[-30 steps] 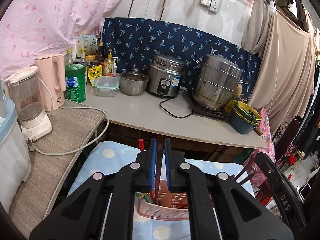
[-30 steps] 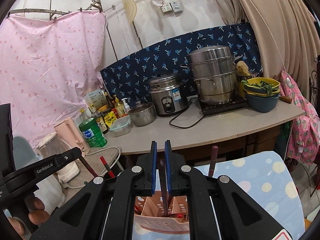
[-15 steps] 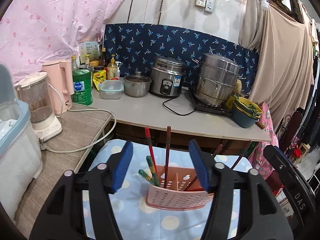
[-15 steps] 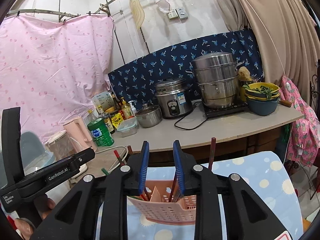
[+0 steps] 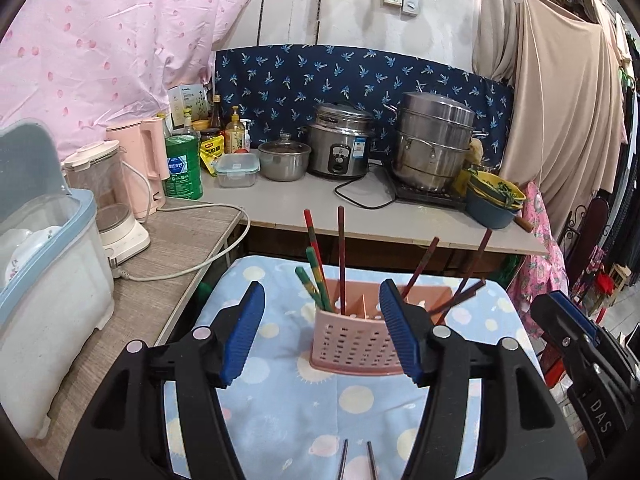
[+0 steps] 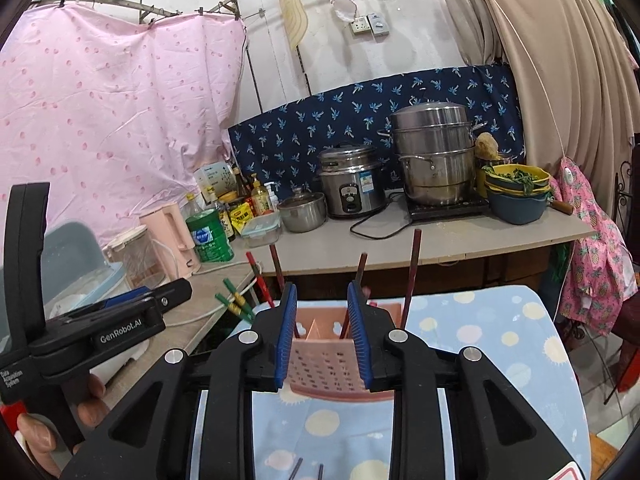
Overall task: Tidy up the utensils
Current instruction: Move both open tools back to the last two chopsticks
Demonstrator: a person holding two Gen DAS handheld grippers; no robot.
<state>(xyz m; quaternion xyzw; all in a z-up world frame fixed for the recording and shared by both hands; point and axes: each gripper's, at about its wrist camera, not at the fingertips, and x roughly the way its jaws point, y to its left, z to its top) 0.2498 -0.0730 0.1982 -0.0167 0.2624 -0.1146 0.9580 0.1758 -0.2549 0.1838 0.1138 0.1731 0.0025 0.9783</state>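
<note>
A pink perforated utensil holder [image 5: 354, 344] stands on a small table with a blue dotted cloth [image 5: 280, 412]. Several red, brown and green chopsticks [image 5: 340, 256] stand in it. My left gripper [image 5: 322, 332] is open and empty, pulled back in front of the holder. My right gripper [image 6: 322, 336] is open and empty, just in front of the holder [image 6: 326, 364], with brown chopsticks [image 6: 412, 276] upright behind it. Two dark chopstick tips [image 5: 356, 460] lie on the cloth near me. The other gripper's body [image 6: 100, 320] shows at the left of the right wrist view.
Behind the table runs a counter [image 5: 300, 204] with a rice cooker [image 5: 340, 148], steamer pot [image 5: 434, 144], small pot, bowls [image 5: 494, 204], bottles and a green canister. A side shelf at left holds a blender [image 5: 108, 196], pink kettle and a dish bin [image 5: 44, 288].
Both grippers have opened, let go of the chopsticks they held into the holder, and drawn back from it. The left opened wider than the right.
</note>
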